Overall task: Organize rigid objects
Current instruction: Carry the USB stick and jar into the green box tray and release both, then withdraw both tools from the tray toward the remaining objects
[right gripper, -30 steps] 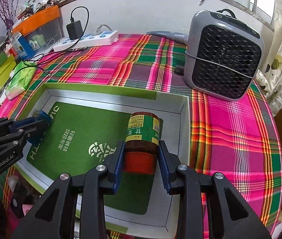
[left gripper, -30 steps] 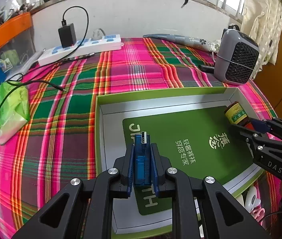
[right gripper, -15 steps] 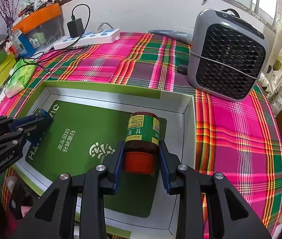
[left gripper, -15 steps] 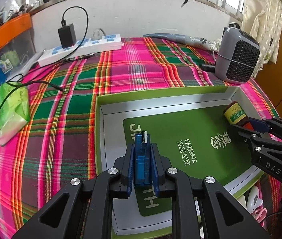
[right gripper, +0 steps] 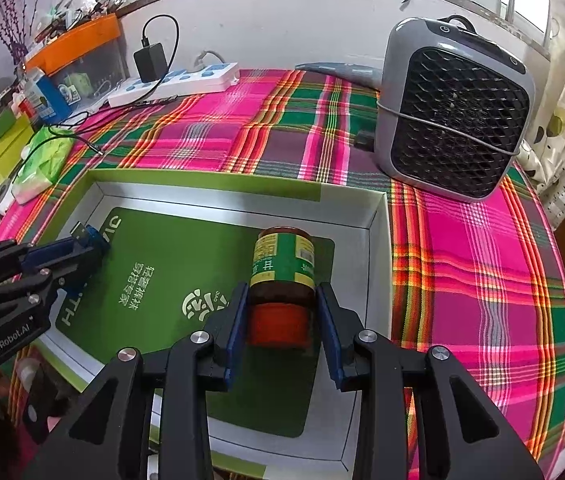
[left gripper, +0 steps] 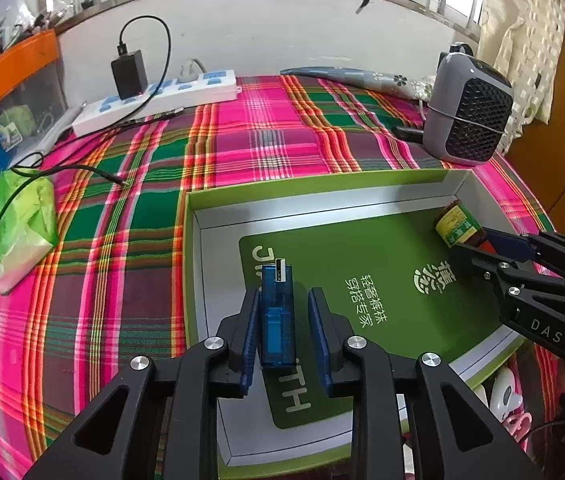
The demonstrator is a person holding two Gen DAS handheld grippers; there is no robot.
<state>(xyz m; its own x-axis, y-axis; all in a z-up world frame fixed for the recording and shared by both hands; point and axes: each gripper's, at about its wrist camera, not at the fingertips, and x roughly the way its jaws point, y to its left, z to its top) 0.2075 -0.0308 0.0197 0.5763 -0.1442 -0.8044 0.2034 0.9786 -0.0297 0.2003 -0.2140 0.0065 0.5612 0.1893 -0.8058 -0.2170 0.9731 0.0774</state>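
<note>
A blue translucent USB device lies at the left end of a green-rimmed white box, on its green card. My left gripper straddles it, jaws opening, with a gap showing at the right pad. A brown jar with a green label and a red lid lies on its side at the box's right end. My right gripper is around the lid end, jaws opening, pads just off the jar. Each gripper shows in the other's view: the right gripper by the jar, the left gripper at the USB device.
The box sits on a pink and green plaid cloth. A grey fan heater stands just beyond the box's right corner. A white power strip with a black charger lies at the back. A green tissue pack and loose cables are at the left.
The left jaws have parted from the blue USB device, which stays on the green card. The right jaws have eased slightly off the jar. Neither hand has shifted.
</note>
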